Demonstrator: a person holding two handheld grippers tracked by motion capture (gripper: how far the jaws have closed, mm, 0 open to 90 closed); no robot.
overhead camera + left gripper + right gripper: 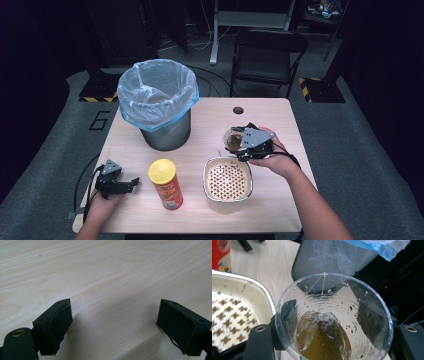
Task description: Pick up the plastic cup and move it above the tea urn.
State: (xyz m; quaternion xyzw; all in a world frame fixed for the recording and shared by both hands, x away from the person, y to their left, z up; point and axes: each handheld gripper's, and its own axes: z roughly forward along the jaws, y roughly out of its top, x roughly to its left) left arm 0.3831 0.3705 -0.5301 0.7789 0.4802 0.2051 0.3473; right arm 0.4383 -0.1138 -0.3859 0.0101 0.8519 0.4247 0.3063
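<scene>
- High view: closest to the camera are the person's forearms. The left gripper (131, 184) just rests on the desk (280, 120) near the chips can (166, 183), idle, out of the way. The right gripper (239, 142) holds a clear plastic cup (233, 139) just past the strainer tray (227, 184), so I'd guess the tea gets drained there and the bag goes in the lined trash bin (159, 102) behind.
- Left gripper view: fingers (56, 326) spread wide over bare wood, nothing between them.
- Right gripper view: fingers (287, 311) pinch the cup (334, 317) from both sides. It stays upright, probably so nothing spills. A tea bag (322, 335) sits in brownish liquid, its string draped over the rim, with the tray (239, 310) just beside.
</scene>
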